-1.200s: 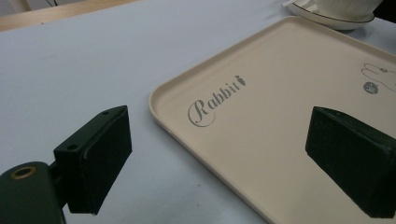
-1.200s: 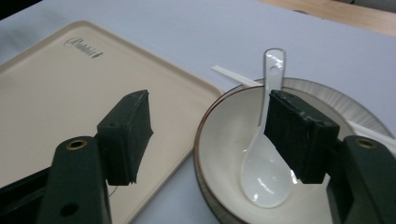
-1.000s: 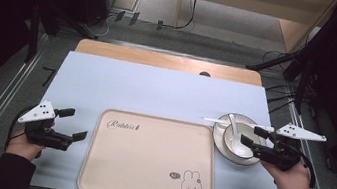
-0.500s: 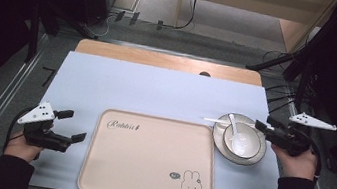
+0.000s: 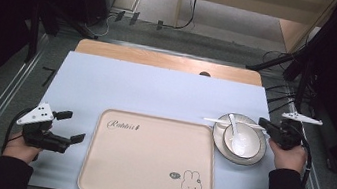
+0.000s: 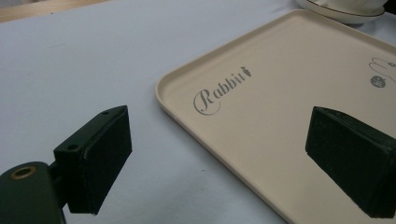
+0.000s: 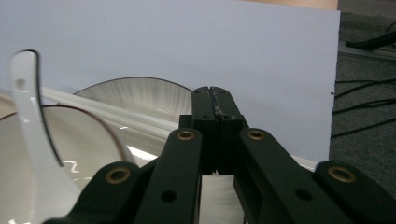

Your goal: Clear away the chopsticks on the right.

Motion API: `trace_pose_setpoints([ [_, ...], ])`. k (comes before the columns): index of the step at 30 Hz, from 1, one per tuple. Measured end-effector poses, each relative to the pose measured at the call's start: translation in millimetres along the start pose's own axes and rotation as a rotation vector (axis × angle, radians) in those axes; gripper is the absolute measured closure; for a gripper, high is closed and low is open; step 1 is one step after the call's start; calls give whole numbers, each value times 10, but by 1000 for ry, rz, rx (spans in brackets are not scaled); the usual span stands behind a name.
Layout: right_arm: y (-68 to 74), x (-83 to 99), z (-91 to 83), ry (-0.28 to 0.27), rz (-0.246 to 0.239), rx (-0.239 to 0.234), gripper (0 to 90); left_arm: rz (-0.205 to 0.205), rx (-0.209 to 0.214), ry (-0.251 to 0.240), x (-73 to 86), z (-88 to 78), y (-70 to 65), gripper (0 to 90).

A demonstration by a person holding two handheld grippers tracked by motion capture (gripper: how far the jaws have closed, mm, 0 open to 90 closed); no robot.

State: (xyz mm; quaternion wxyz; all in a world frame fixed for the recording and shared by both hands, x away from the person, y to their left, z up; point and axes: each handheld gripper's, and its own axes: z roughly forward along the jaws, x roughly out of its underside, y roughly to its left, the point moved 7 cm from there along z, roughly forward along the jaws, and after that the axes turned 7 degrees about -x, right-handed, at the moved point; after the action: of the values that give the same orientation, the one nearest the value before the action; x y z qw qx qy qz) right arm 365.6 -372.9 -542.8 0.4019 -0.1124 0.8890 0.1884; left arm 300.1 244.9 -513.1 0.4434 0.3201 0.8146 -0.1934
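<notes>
A white bowl point(image 5: 246, 145) sits on a ribbed plate point(image 5: 219, 143) at the right, with a white spoon point(image 5: 232, 127) standing in it. White chopsticks point(image 5: 218, 121) lie across the rim. My right gripper point(image 5: 264, 124) is at the plate's right edge; its jaws have just been closing and are shut on the chopsticks' right end. In the right gripper view the chopsticks point(image 7: 116, 114) run under the shut right gripper point(image 7: 215, 100), beside the spoon point(image 7: 32, 126). My left gripper point(image 5: 72, 126) is open left of the beige rabbit tray point(image 5: 100, 130), with nothing between its jaws.
The left gripper view has my left gripper point(image 6: 224, 158) open over the tray's left rim point(image 6: 161, 91). A pale blue mat point(image 5: 157, 88) covers the table, with bare wood along its far edge. Cables lie on the floor to the right.
My right hand has drawn back to the right and sunk, from over the bowl to the plate's right edge. Its jaws have closed. The left hand has stayed in place.
</notes>
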Motion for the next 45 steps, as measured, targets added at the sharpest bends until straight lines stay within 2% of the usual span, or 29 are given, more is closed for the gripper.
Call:
trace_pose_setpoints([
  [4,-77,41,118,32,13,9,900,3,-4,8,13,-4,6,77],
  [11,-131,98,171,75,25,0,900,7,-3,12,17,5,4,77],
  [22,-86,177,93,160,-27,-32,900,9,4,8,-2,20,-1,76],
  [36,-41,297,-44,177,-50,-52,900,18,16,4,-40,72,-8,77],
  [45,-15,369,-108,188,-45,-66,900,16,20,2,-55,87,-12,77],
])
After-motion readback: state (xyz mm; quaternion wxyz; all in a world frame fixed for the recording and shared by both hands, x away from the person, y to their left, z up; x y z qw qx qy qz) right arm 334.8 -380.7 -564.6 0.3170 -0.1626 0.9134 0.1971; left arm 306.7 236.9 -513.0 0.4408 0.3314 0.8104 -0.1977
